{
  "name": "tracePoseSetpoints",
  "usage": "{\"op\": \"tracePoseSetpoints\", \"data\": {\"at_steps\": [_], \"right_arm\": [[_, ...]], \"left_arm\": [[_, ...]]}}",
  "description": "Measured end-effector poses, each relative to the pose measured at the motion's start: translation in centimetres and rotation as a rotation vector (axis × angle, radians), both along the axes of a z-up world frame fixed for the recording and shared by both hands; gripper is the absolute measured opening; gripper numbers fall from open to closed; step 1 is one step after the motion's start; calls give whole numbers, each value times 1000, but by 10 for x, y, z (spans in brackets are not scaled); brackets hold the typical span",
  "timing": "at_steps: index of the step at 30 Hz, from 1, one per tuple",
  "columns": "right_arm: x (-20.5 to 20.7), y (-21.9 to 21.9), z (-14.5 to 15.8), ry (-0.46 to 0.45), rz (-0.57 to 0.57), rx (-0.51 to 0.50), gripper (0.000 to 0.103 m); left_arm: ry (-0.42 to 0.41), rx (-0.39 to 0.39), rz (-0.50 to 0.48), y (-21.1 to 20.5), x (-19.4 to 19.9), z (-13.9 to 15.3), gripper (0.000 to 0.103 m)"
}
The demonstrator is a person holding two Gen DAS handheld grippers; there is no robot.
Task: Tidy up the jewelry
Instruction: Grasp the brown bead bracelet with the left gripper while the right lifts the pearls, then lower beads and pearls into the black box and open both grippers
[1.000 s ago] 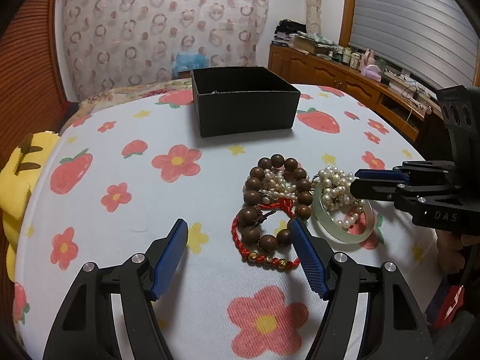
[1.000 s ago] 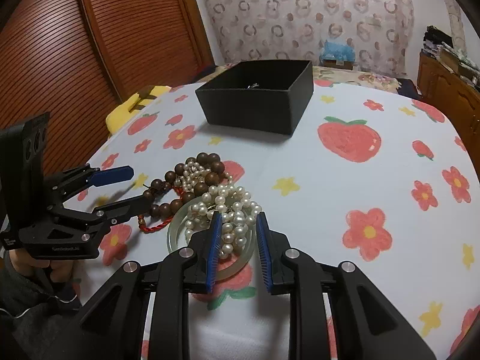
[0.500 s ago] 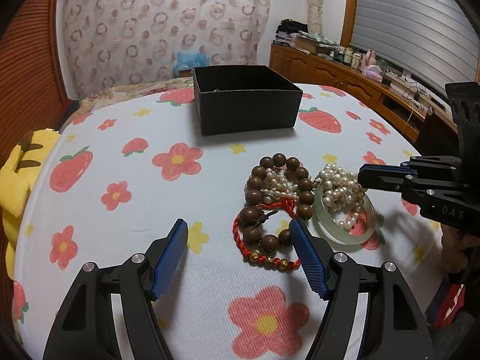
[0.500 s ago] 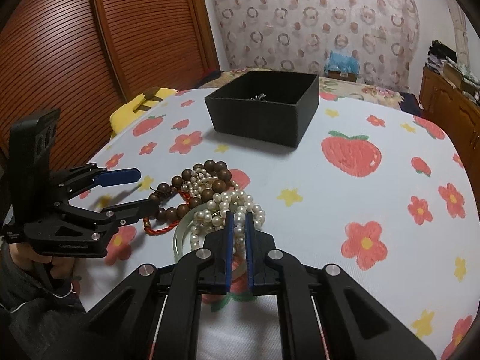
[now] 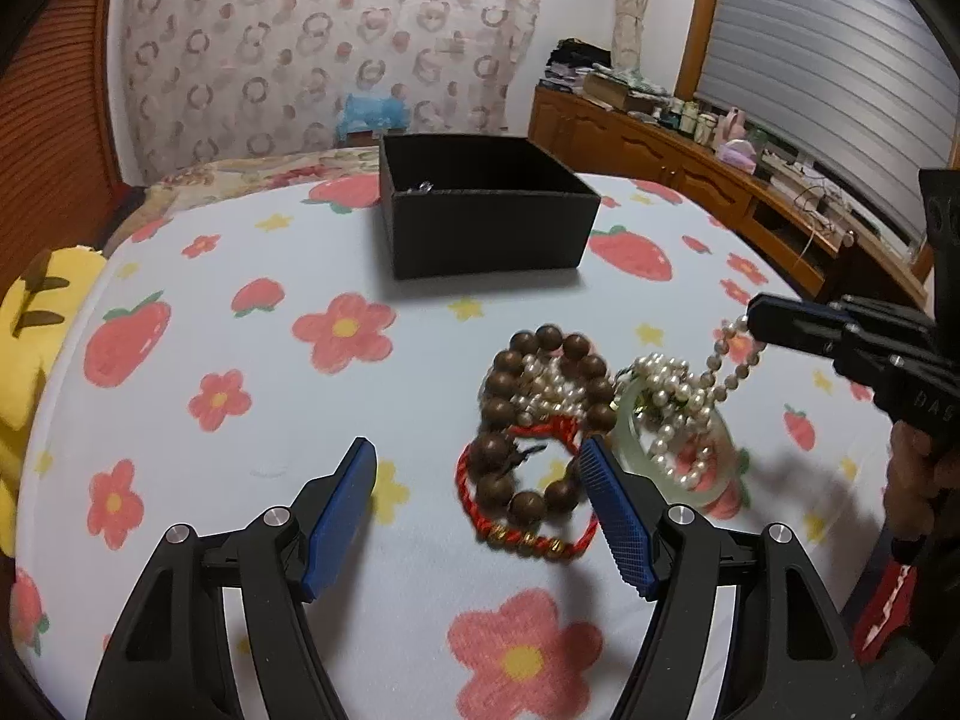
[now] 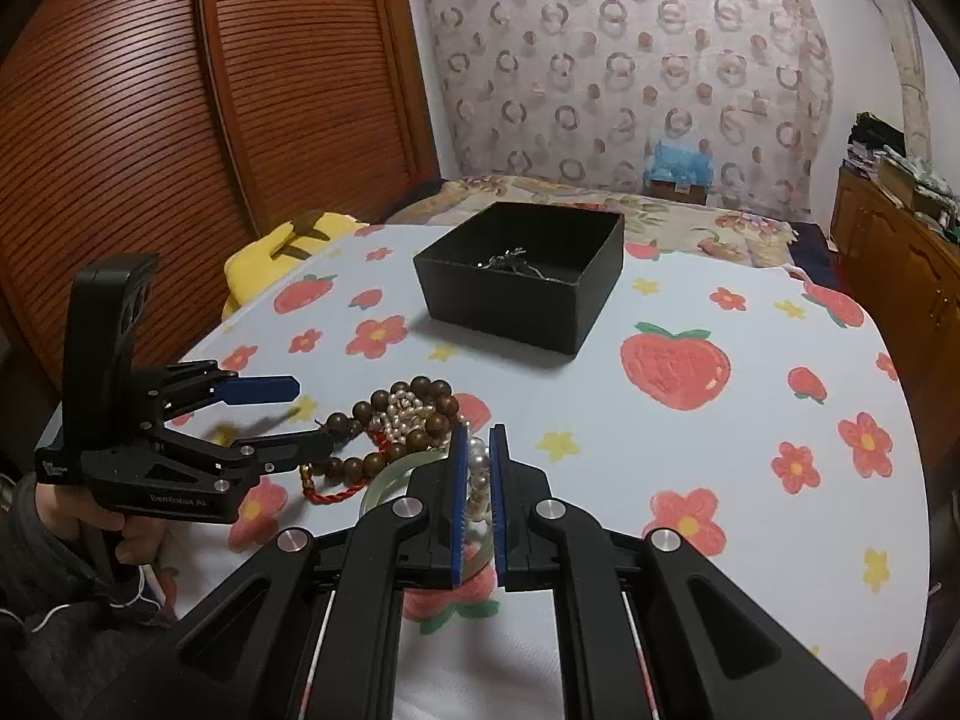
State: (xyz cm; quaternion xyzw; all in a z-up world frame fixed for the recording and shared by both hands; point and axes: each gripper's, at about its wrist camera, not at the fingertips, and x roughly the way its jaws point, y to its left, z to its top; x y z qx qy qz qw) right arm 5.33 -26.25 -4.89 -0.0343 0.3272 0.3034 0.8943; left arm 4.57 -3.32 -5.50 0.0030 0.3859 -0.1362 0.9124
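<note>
While my right gripper (image 6: 476, 495) is clamped on the pearl strand (image 5: 729, 360) lifting off the pile near the table's (image 5: 300, 408) front-right edge, the black box (image 6: 522, 276) lies straight ahead toward the far edge, left gripper (image 5: 480, 516) spread wide, holding nothing.

The right gripper (image 6: 477, 456) covers most of the pearl necklace (image 6: 478, 459) it pinches, so only a few beads show between its pads. Its own body hides part of the pale green bangle (image 6: 384, 483). The silvery item (image 6: 510, 261) inside the black box (image 6: 522, 300) is too small to identify. In the left wrist view the red cord bracelet (image 5: 528, 534) is blurred.
</note>
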Motion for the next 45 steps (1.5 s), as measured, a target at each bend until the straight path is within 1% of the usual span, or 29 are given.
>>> {"op": "tracePoseSetpoints", "data": {"at_steps": [3, 5, 7, 8, 10, 15, 16, 18, 20, 25, 30, 31, 33, 35, 40, 45], "right_arm": [[-1, 0, -1, -1, -1, -7, 8], [-1, 0, -1, 1, -2, -8, 8], [-1, 0, -1, 0, -2, -8, 8], [-1, 0, -1, 0, -1, -8, 8], [-1, 0, -1, -1, -2, -8, 8], [-1, 1, -2, 3, -3, -9, 8], [-1, 1, -2, 4, -4, -8, 8], [-1, 1, -3, 5, -4, -7, 8], [-2, 2, -4, 7, -3, -8, 8], [-2, 6, -8, 12, 0, -10, 8], [-2, 11, -8, 8, 11, -21, 8], [-3, 12, -6, 4, 15, -22, 8], [-4, 16, -2, -3, 27, -27, 8], [-6, 19, 4, -20, 37, -35, 8], [-8, 23, 23, -61, 53, -26, 8], [-7, 27, 42, -100, 55, -22, 8]], "left_arm": [[-14, 28, -18, -7, 4, 5, 57], [-11, 37, -30, -11, 8, 7, 49], [-7, 51, -39, -15, 14, 8, 45], [-4, 57, -42, -16, 16, 8, 40], [7, 69, -51, -19, 22, 6, 37], [41, 53, -56, -14, 31, -1, 36], [47, 53, -53, -13, 32, -3, 32], [50, 39, -52, -9, 33, -4, 29], [62, 33, -46, -6, 35, -5, 19], [76, 29, -44, -3, 39, -10, 18], [70, 61, -49, -6, 41, -10, 18], [73, 58, -53, -6, 41, -10, 13], [66, 58, -53, -6, 39, -7, 12], [31, 63, -50, -8, 33, 3, 12], [-58, 32, -70, -11, 16, 41, 12], [-107, 21, -75, -10, 11, 65, 12]]}}
